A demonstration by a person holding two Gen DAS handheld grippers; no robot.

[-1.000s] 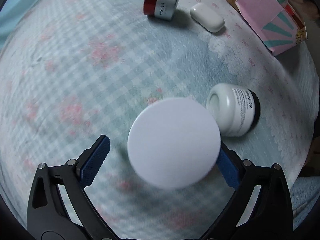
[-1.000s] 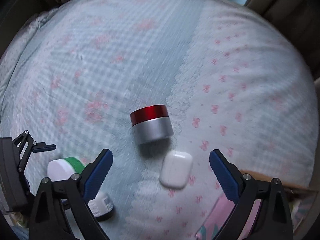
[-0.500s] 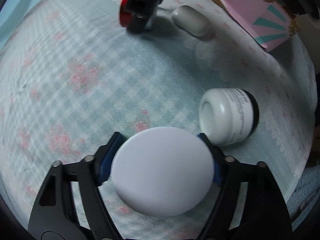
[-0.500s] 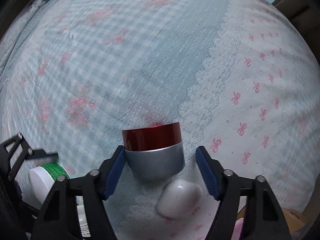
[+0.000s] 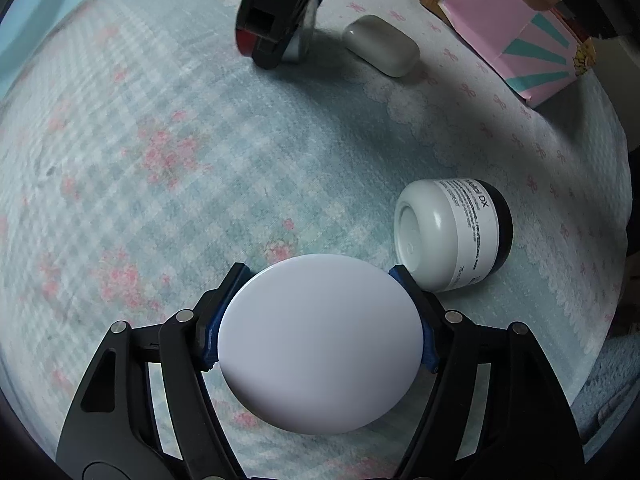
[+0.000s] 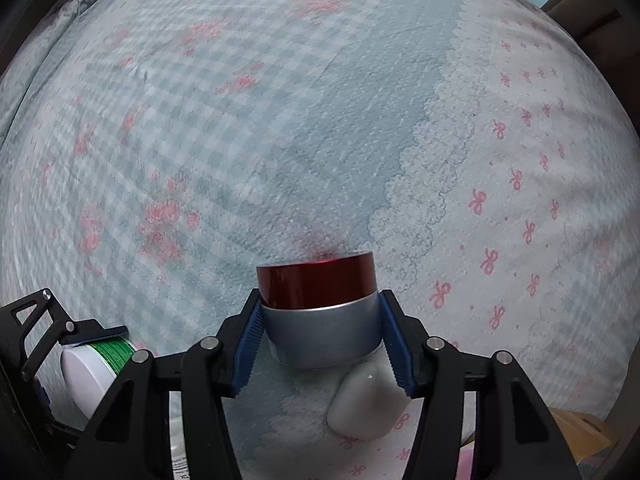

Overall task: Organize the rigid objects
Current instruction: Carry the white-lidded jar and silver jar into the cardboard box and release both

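Note:
My left gripper (image 5: pixel 320 320) is shut on a white-lidded jar (image 5: pixel 320 344); its green label shows in the right wrist view (image 6: pixel 114 354). My right gripper (image 6: pixel 320 340) is shut on a silver jar with a red lid (image 6: pixel 318 312) on the bedspread; in the left wrist view it (image 5: pixel 280 20) stands at the far top and hides most of that jar. A white jar with a black lid (image 5: pixel 452 232) lies on its side just right of my left gripper. A white earbud case (image 5: pixel 380 46) lies beside the red-lidded jar, also in the right wrist view (image 6: pixel 368 404).
A pink and teal cardboard box (image 5: pixel 516 44) stands at the far right, with a hand above it. The bed is covered by a soft checked and floral bedspread (image 6: pixel 280 120). Its edge drops off at the right in the left wrist view.
Both grippers closed: the left onto the white-lidded jar, the right moved forward and closed onto the red-lidded jar.

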